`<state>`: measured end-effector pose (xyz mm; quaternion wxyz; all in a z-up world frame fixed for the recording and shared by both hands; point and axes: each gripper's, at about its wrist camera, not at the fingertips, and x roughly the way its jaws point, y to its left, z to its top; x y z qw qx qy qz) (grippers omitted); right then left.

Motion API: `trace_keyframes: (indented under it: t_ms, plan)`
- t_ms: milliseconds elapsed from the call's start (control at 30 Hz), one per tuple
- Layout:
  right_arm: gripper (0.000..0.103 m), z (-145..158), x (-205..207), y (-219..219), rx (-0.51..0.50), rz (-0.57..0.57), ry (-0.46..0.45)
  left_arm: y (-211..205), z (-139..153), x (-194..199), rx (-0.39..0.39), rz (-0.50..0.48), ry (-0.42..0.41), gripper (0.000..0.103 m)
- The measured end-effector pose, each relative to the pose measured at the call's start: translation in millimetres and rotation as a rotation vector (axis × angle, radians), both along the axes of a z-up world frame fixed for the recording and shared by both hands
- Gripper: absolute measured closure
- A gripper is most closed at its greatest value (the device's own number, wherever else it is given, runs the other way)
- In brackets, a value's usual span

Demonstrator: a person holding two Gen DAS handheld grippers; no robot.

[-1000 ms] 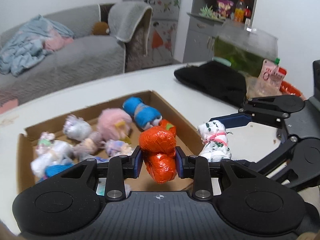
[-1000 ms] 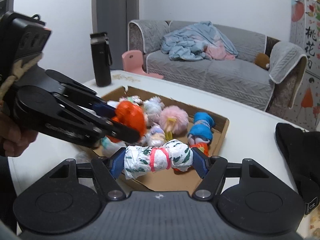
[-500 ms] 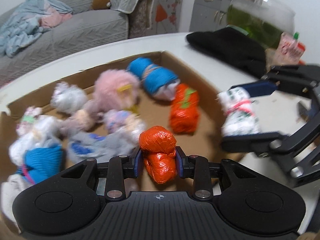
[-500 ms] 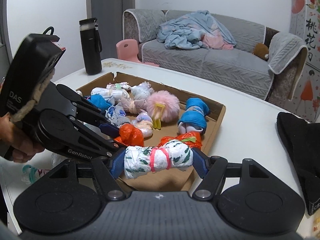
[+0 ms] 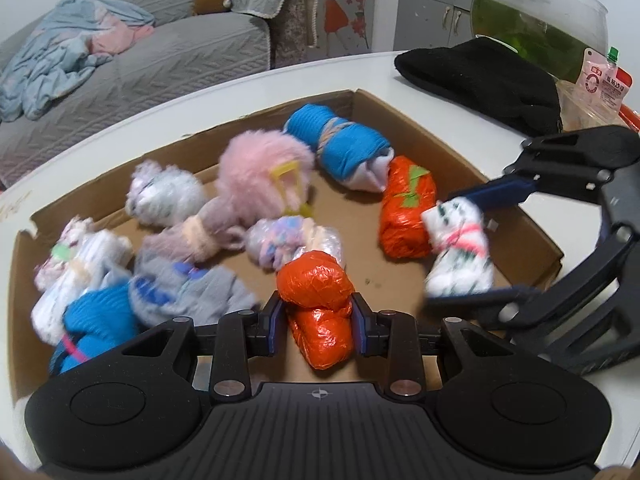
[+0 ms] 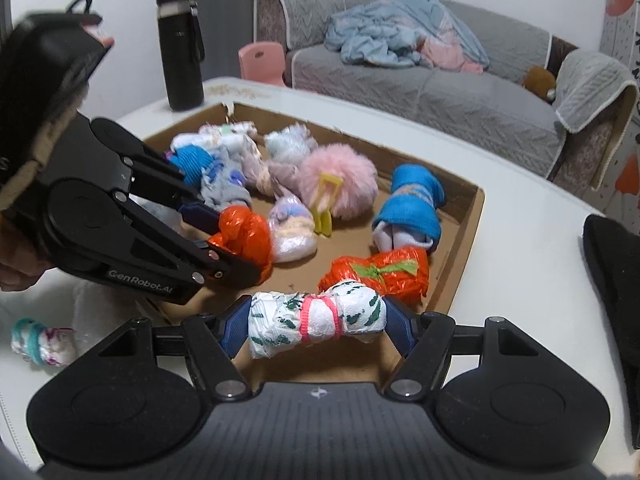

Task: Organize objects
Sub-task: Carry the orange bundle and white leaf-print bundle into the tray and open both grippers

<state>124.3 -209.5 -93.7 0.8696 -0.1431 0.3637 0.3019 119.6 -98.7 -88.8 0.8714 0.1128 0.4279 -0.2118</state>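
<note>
My left claw (image 5: 316, 320) grips an orange bundle (image 5: 316, 304), my right claw (image 6: 316, 322) a white bundle (image 6: 316, 322); releasing near the cardboard tray's (image 6: 460, 248) edge risks spillover.

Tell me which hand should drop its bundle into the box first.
Left, probably: its orange bundle already hangs over the box floor, while the right's white bundle sits at the near rim.
</note>
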Motion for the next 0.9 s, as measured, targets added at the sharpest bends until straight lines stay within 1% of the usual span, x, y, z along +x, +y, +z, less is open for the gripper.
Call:
trace_keyframes:
  t_ms: [233, 400, 633, 833, 900]
  plan:
    - [0.038, 0, 15, 4, -0.047, 0.030, -0.025, -12, -2, 14, 0.007, 0.036, -0.033, 0.063]
    - [0.038, -1, 24, 6, -0.069, 0.047, -0.038, -11, -4, 21, 0.002, 0.056, -0.034, 0.063]
    - [0.037, -5, 21, 5, -0.091, 0.052, -0.048, -8, -4, 20, -0.013, 0.062, -0.041, 0.062]
    - [0.035, -4, 22, 6, -0.110, 0.048, -0.041, -8, -3, 21, -0.006, 0.073, -0.038, 0.058]
    - [0.033, -4, 21, 6, -0.116, 0.049, -0.041, -6, -3, 21, -0.008, 0.080, -0.033, 0.054]
